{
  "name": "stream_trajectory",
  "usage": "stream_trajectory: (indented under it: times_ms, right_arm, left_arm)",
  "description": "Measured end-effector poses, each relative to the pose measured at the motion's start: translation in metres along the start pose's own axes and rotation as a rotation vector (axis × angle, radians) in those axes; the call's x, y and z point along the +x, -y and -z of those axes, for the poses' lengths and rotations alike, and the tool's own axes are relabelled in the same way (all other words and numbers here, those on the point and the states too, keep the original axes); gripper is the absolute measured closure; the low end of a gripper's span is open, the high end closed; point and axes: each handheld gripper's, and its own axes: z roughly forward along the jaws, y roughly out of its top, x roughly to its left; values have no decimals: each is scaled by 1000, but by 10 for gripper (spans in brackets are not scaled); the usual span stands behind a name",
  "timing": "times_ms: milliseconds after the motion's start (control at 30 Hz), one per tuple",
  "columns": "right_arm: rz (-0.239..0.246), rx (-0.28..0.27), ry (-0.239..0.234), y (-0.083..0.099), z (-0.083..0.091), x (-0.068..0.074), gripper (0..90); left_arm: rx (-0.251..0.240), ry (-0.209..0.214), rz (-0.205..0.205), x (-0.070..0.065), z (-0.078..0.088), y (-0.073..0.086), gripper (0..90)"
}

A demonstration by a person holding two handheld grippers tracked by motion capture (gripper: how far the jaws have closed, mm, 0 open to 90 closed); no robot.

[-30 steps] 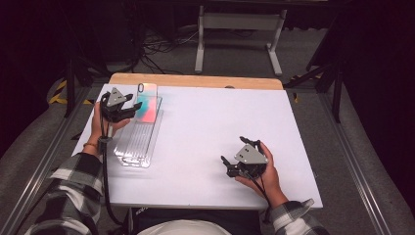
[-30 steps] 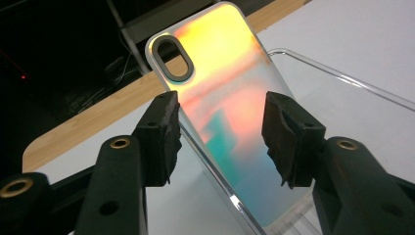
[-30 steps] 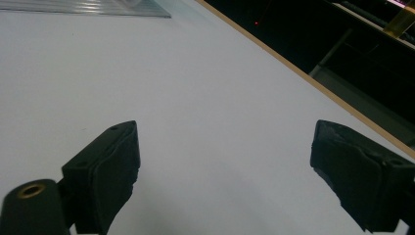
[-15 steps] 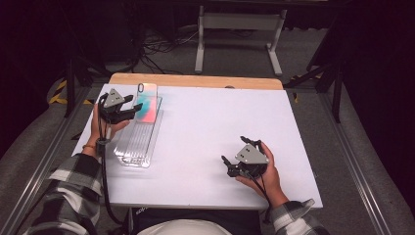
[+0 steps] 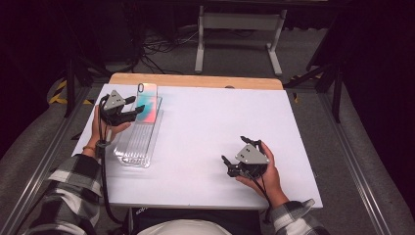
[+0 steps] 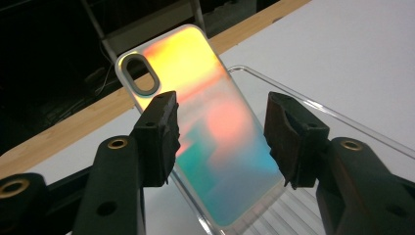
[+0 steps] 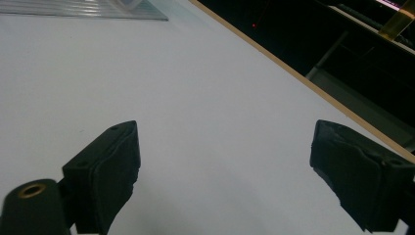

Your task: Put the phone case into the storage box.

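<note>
A phone case (image 5: 147, 99) with a shimmering orange, pink and teal back and an oval camera hole lies at the far end of a clear ribbed plastic tray (image 5: 138, 144) on the left of the white table (image 5: 220, 115). My left gripper (image 5: 137, 112) hovers over the case from its left side. In the left gripper view the case (image 6: 215, 93) lies beyond the two black jaws of that gripper (image 6: 222, 132), which stand apart without pressing on it. My right gripper (image 5: 228, 166) rests near the front right of the table, and its jaws (image 7: 225, 161) are wide apart over bare tabletop.
The table has a wooden strip (image 5: 195, 81) along its far edge, and a metal stand (image 5: 237, 29) and cables are on the dark floor beyond. The clear tray's corner (image 7: 83, 10) lies far off in the right gripper view. Metal rails run along both sides of the table.
</note>
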Motion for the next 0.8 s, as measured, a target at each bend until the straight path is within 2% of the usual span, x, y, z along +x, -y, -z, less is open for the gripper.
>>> stream_trajectory:
  times_ms: [233,333,667,767,800]
  right_arm:
    - [1,-3,-1,0,1,0,118]
    - [2,-4,-1,0,1,0,118]
    - [2,-5,1,-1,1,0,119]
    - [1,-4,2,-1,1,0,121]
    - [1,-4,3,-1,2,-1,121]
  left_arm:
    - [-26,23,2,-7,4,-3,463]
    - [-27,25,-13,-8,5,-5,455]
    - [-26,54,-3,-16,8,-5,430]
    - [-30,59,-14,-21,11,-6,430]
    - [-33,59,-29,-21,12,-7,427]
